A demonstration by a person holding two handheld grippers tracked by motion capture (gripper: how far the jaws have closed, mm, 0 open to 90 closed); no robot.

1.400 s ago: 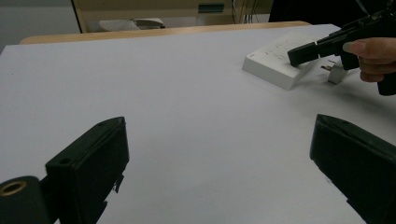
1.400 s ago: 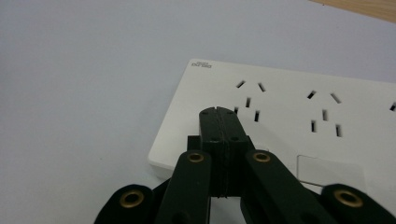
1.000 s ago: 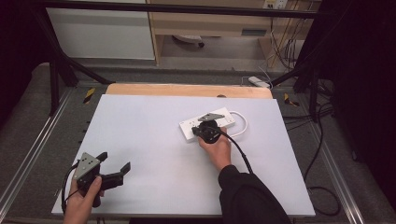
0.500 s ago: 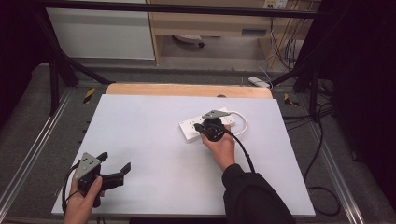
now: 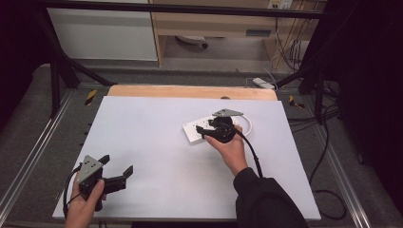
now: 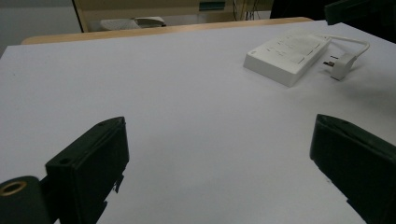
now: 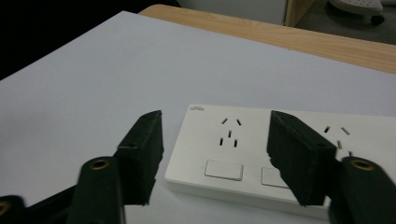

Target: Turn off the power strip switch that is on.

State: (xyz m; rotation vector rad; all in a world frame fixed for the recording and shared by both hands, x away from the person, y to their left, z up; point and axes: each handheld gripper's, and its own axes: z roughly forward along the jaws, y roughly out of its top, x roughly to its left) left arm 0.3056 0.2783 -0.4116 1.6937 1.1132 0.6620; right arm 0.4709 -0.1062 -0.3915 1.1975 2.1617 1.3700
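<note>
Near the table's (image 5: 157, 123) front-left corner the left gripper (image 5: 116, 171) rests with jaws spread wide, nothing between them. Right of centre lies the white power strip (image 5: 197, 130), its plug (image 6: 340, 64) beside it. The right gripper (image 5: 205, 131) hovers just above the strip; its jaws have just been opening and hold nothing.

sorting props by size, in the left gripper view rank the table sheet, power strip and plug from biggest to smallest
1. table sheet
2. power strip
3. plug
Strip and plug lie side by side, so nearness hardly skews it.
</note>
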